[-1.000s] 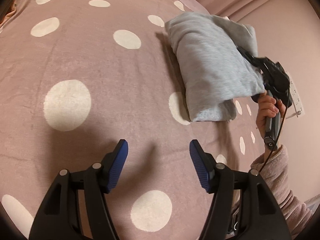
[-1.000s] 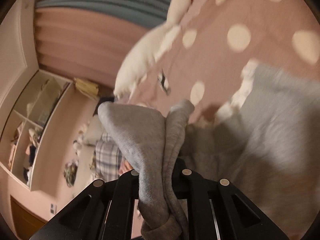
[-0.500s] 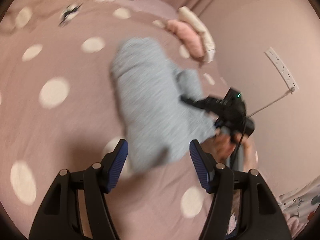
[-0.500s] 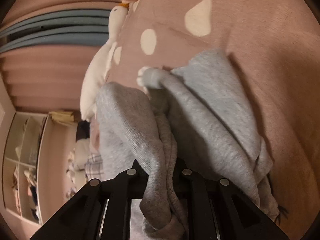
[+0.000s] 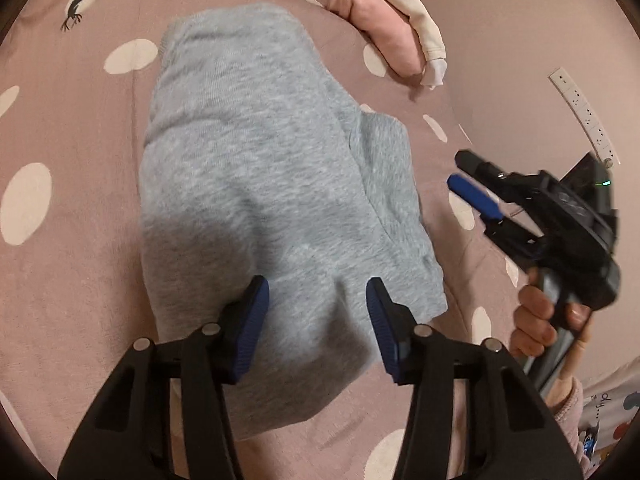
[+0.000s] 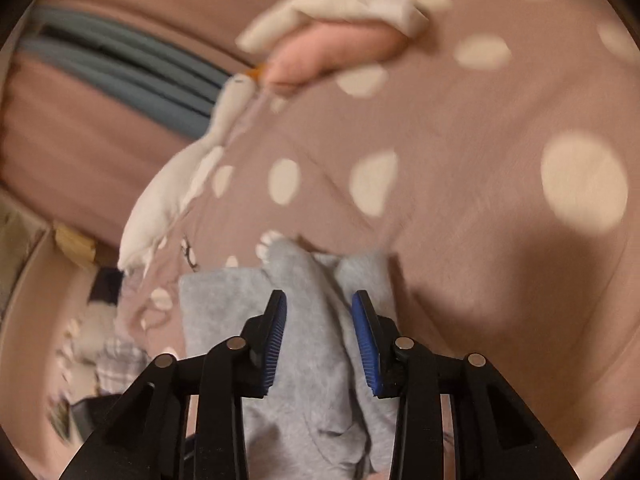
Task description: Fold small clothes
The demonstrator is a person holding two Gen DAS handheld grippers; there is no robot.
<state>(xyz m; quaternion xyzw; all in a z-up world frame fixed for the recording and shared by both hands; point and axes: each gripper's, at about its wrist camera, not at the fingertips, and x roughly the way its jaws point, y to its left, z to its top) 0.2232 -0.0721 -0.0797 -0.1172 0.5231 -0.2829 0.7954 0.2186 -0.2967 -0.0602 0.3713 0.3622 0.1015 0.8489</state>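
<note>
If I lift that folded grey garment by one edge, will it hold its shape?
Probably not. The grey garment looks like soft knit that bulges and creases, so it would likely droop and unfold. It seems light, and should drag rather than slide on the fuzzy spotted blanket.

Left gripper [image 5: 316,300] closing, right gripper [image 6: 319,320] opening, fingers of both parted, pressing nothing.

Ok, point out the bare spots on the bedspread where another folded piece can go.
Bare room: the dotted bedspread left of the grey garment, out toward the small black print, and the strip between the garment's right edge and the right claw. Crowded: the far right corner, where the pink and cream clothes lie.
</note>
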